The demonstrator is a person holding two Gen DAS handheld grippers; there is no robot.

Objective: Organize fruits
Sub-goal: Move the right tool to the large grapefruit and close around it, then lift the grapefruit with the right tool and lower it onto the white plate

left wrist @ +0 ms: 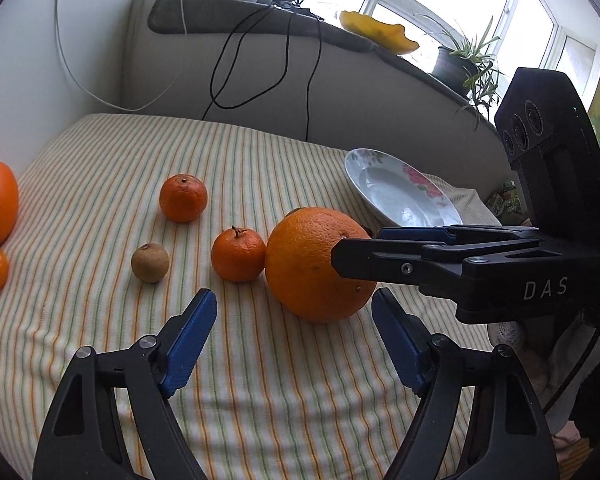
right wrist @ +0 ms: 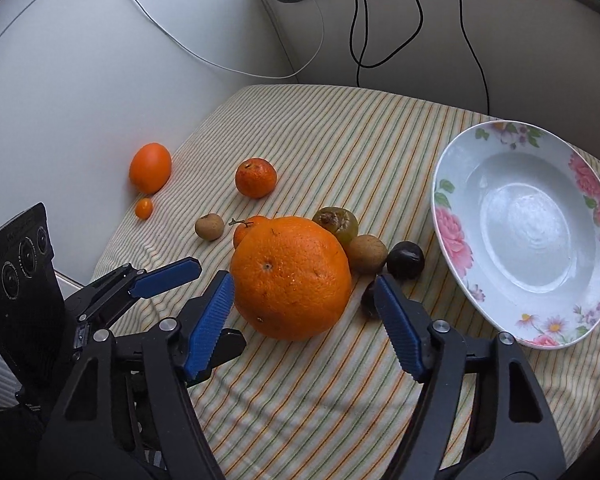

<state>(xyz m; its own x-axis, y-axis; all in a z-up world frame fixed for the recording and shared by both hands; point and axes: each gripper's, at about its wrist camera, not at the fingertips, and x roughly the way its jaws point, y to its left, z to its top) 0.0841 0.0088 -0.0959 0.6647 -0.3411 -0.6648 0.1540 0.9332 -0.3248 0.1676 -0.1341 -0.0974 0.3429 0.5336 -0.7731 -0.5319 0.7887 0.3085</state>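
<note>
Oranges and smaller fruits lie scattered on the striped tabletop (right wrist: pixel 308 380). The big orange (right wrist: pixel 291 278) sits between the blue pads of my right claw (right wrist: pixel 305 303), which is spread wide; neither pad presses on it. From the left wrist view one finger of that claw crosses in front of the orange's right side. My left claw (left wrist: pixel 294 336) is released too, with nothing between its fingers, hanging just short of the same orange.

Crowded behind the orange are a mandarin (right wrist: pixel 245 232), a greenish fruit (right wrist: pixel 337 223), a brown fruit (right wrist: pixel 367 253) and a dark fruit (right wrist: pixel 406 260). A second dark fruit (right wrist: pixel 368 300) peeks out just beside my right pad, partly hidden by it. Farther left lie a small brown fruit (right wrist: pixel 209 227), another mandarin (right wrist: pixel 256 178), an oval orange (right wrist: pixel 150 168) and a kumquat (right wrist: pixel 144 208) just below it.

The flowered plate (right wrist: pixel 452 236) stands to the right, nothing in it, near the dark fruit. Black cables (right wrist: pixel 476 60) and a white cord (right wrist: pixel 220 66) hang on the wall behind.
</note>
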